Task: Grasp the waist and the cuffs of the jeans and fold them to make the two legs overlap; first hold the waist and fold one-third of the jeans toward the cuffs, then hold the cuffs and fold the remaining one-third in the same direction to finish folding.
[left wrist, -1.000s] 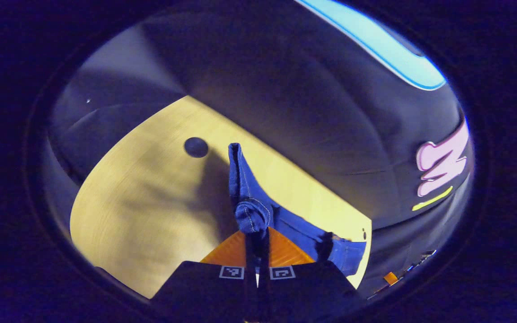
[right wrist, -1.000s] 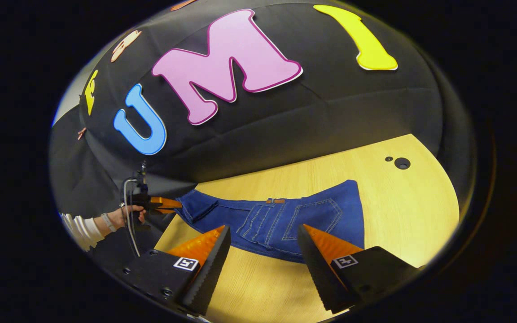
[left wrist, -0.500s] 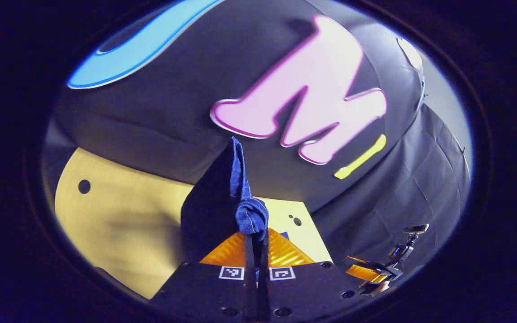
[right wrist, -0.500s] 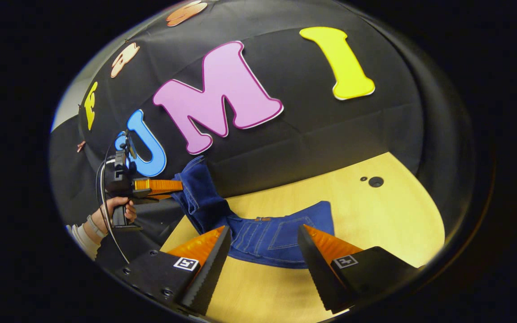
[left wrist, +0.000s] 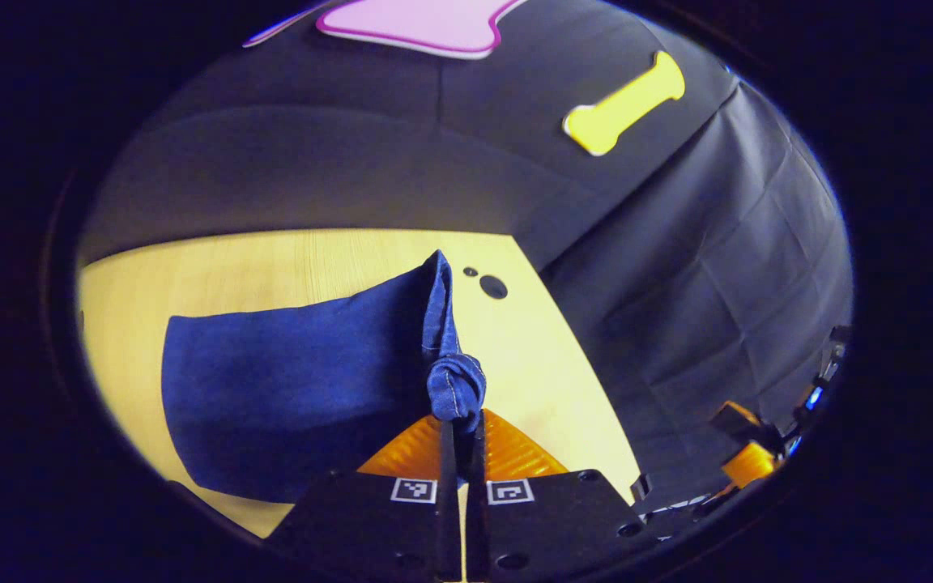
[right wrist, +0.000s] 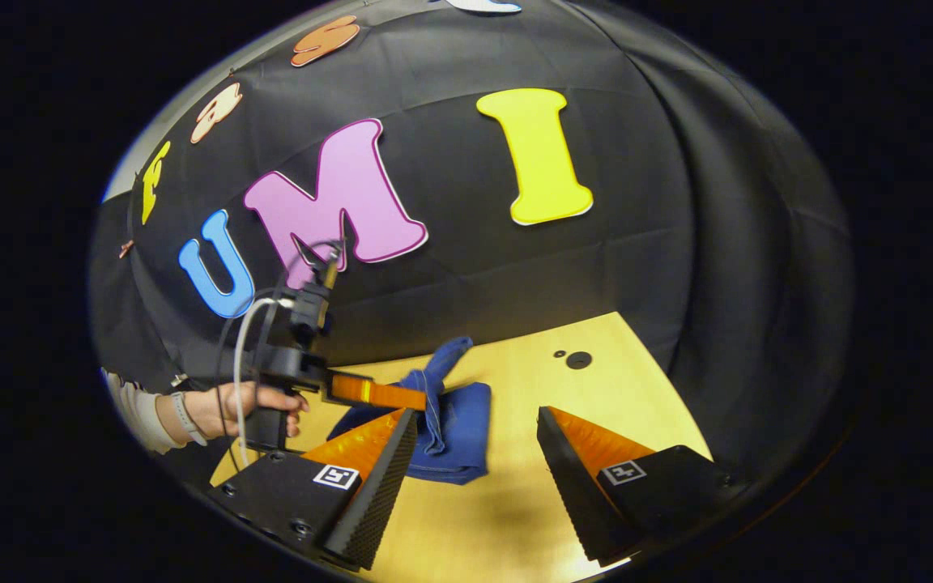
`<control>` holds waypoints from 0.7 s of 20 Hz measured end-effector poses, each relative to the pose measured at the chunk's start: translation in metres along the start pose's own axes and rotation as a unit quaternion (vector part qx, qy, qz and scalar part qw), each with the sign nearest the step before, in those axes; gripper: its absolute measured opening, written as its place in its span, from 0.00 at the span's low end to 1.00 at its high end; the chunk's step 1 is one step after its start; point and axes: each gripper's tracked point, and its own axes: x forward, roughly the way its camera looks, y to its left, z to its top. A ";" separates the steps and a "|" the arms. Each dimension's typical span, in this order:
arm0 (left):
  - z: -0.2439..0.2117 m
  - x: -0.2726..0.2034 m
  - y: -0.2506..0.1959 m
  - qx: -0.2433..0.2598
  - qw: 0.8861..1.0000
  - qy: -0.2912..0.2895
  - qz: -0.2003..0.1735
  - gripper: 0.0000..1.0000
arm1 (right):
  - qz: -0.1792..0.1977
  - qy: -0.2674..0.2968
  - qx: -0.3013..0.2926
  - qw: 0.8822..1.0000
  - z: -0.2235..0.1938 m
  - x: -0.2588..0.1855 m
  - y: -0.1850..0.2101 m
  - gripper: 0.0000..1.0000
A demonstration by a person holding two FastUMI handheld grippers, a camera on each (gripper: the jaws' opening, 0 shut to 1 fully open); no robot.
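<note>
The left gripper [left wrist: 458, 421] is pinching a bunched cuff [left wrist: 455, 387] of the jeans [left wrist: 296, 389], fingers closed on it. The jeans are lying folded on the table [left wrist: 272, 259], spreading toward nine o'clock. The right gripper [right wrist: 475, 453] is hovering wide open, holding nothing, with the jeans at its eleven o'clock.

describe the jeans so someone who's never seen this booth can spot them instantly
Start at the light wooden table in front of the black cloth wall. On it lies a folded bundle of blue denim, the jeans. One bunched end is lifted off the pile, pinched in the left tongs; nothing else on the table is cloth.
</note>
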 end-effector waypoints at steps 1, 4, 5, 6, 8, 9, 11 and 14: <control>-0.009 0.013 -0.003 0.015 1.000 0.016 0.008 0.09 | -0.004 -0.002 0.000 1.000 0.002 -0.007 -0.005 0.92; -0.043 0.035 -0.018 0.052 0.997 0.044 0.018 0.21 | -0.013 -0.012 0.002 1.000 0.010 -0.024 -0.018 0.92; -0.051 0.035 -0.028 0.055 0.997 0.044 0.009 0.19 | -0.015 -0.015 0.002 1.000 0.010 -0.031 -0.019 0.92; -0.049 0.036 -0.036 0.057 0.998 0.028 0.005 0.49 | -0.015 -0.021 -0.001 1.000 0.012 -0.038 -0.019 0.92; -0.038 0.016 -0.053 0.065 0.997 -0.026 0.019 0.88 | -0.019 -0.032 -0.028 0.999 0.016 -0.050 -0.017 0.92; -0.036 -0.004 -0.069 0.073 0.995 -0.058 0.020 0.98 | -0.028 -0.035 -0.047 0.998 0.018 -0.058 -0.019 0.92; -0.043 -0.059 -0.089 0.107 0.987 -0.118 0.034 0.92 | -0.031 -0.042 -0.070 0.996 0.025 -0.076 -0.011 0.92; -0.062 -0.153 -0.094 0.167 0.961 -0.199 0.097 0.98 | -0.011 -0.058 -0.091 0.994 0.036 -0.109 0.021 0.92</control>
